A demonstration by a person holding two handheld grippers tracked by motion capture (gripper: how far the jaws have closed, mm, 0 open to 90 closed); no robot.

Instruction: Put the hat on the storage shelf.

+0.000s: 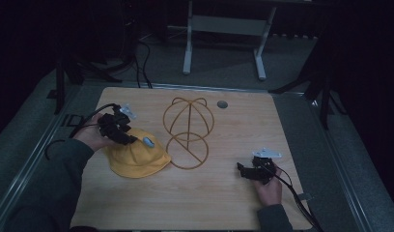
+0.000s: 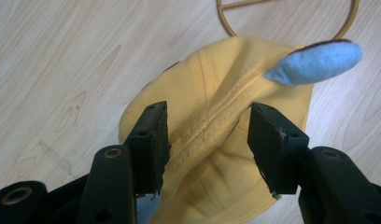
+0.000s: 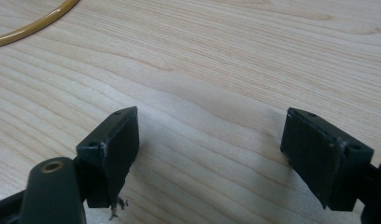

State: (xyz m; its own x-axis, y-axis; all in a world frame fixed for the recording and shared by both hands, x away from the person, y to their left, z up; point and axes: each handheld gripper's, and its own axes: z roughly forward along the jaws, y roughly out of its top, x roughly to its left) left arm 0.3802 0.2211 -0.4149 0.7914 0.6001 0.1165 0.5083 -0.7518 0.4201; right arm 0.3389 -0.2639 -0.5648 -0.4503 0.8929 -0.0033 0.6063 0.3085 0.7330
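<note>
A yellow hat [image 1: 137, 157] with a light blue ear-like flap [image 1: 148, 141] lies on the wooden table [image 1: 209, 193], left of centre. My left gripper [image 1: 123, 137] hovers over its left side. In the left gripper view its jaws stand open, one on each side of a raised seam of the yellow hat [image 2: 216, 126], with the blue flap [image 2: 314, 63] beyond them. A gold wire hat stand [image 1: 189, 130] stands just right of the hat. My right gripper [image 1: 244, 169] rests open near the table's right front, with only bare wood [image 3: 207, 116] between its jaws.
A small grey disc [image 1: 222, 104] is set into the table near its back edge. A white-legged frame [image 1: 188, 48] stands on the floor behind the table. Black cables [image 1: 142, 63] run over the floor at the back left. The gold wire ring [image 3: 34, 25] curves past the right gripper view's top left.
</note>
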